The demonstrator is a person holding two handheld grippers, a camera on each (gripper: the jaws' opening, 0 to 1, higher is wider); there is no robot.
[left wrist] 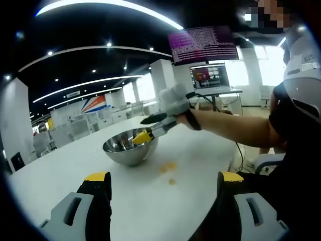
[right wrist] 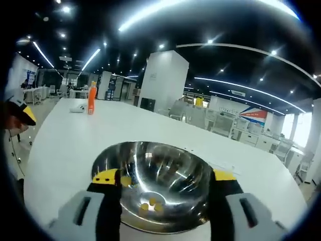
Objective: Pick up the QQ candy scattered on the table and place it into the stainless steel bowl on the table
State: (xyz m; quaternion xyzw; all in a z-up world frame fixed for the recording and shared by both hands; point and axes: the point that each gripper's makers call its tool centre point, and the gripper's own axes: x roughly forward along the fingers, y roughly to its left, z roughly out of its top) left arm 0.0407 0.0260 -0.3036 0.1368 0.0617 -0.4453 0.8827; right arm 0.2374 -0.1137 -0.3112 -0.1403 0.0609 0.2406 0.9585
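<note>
Small yellow QQ candies [right wrist: 150, 205] lie inside the shiny stainless steel bowl [right wrist: 175, 165], directly between the right gripper [right wrist: 163, 176] jaws, spread wide and empty. More candies [left wrist: 167, 167] sit on the white tabletop [left wrist: 200, 150] ahead of the left gripper [left wrist: 164, 176], its jaws likewise wide and empty.

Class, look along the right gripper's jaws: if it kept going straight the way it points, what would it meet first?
Most likely the stainless steel bowl: the right gripper stands open over its rim, aimed into the hollow where a few yellow candies lie. Depth is uncertain.
</note>
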